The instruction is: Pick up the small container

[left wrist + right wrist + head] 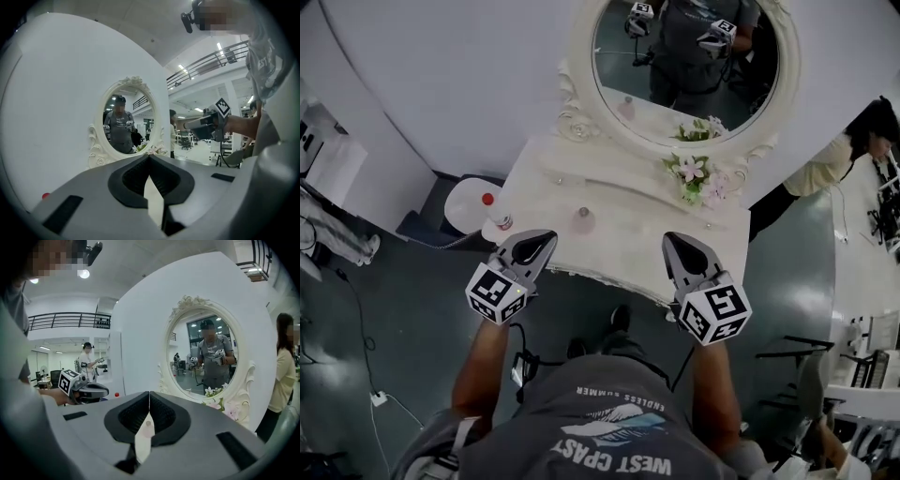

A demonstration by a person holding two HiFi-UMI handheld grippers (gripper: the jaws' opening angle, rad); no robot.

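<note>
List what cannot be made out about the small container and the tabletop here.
- Small container, head view: too small and pale to tell lid or contents.
- Small container, right gripper view: only a sliver shows past the shut jaws of the right gripper.
- Tabletop, left gripper view: hidden behind the left gripper; container unseen.
- Red-capped bottle, head view: label too small.

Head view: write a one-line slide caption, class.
Shut left gripper and right gripper poised at the near edge of a white dressing table, small container ungrasped on it.

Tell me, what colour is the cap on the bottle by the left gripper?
Red. The bottle cap shows best in the head view.
</note>
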